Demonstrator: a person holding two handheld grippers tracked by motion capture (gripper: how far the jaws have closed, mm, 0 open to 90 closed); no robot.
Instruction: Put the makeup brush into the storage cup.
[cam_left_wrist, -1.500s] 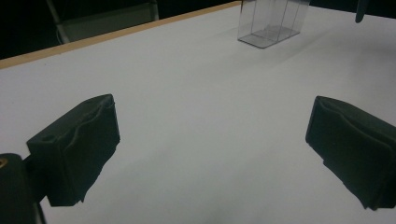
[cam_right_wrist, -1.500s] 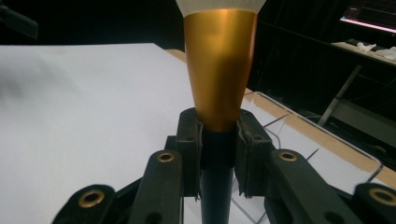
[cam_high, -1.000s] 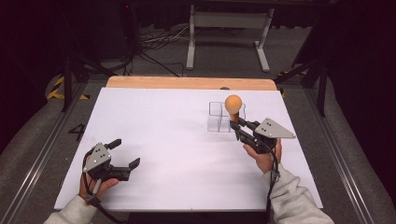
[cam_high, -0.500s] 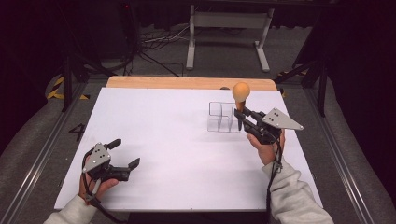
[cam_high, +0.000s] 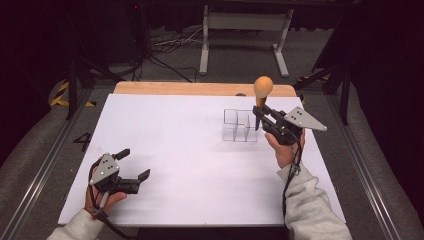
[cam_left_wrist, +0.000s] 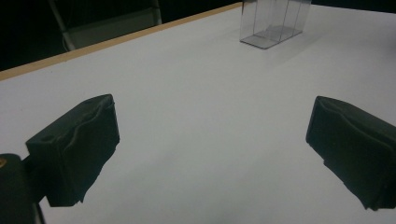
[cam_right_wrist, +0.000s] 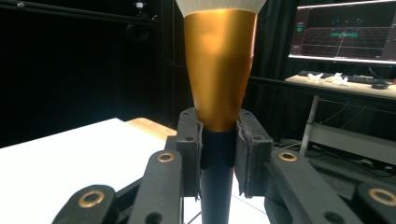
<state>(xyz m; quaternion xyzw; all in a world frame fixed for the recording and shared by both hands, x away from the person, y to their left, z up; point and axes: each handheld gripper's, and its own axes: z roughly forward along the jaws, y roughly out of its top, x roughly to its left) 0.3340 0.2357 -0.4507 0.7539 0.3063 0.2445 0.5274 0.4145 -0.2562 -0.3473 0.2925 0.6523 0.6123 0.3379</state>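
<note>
A brush with a black handle, gold ferrule and pale rounded head (cam_high: 262, 89) stands upright in my right gripper (cam_high: 258, 118), which is shut on its handle. In the right gripper view the gold ferrule (cam_right_wrist: 219, 65) rises from between the jaws of that gripper (cam_right_wrist: 218, 135). The brush is held just right of and above a clear plastic compartment box (cam_high: 239, 125) on the white table. My left gripper (cam_high: 134, 164) rests open near the front left of the table, its jaws wide apart and nothing between them (cam_left_wrist: 210, 149). The clear box (cam_left_wrist: 275, 23) lies far ahead of it.
The white table top (cam_high: 190, 150) ends in a wooden strip (cam_high: 190, 89) at the back. Behind it are a metal stand (cam_high: 245, 35) and floor cables. A monitor (cam_right_wrist: 348, 30) and a desk stand beyond the table.
My right gripper has lifted the brush higher and shifted it slightly right and back beside the clear box. The left gripper has stayed put.
</note>
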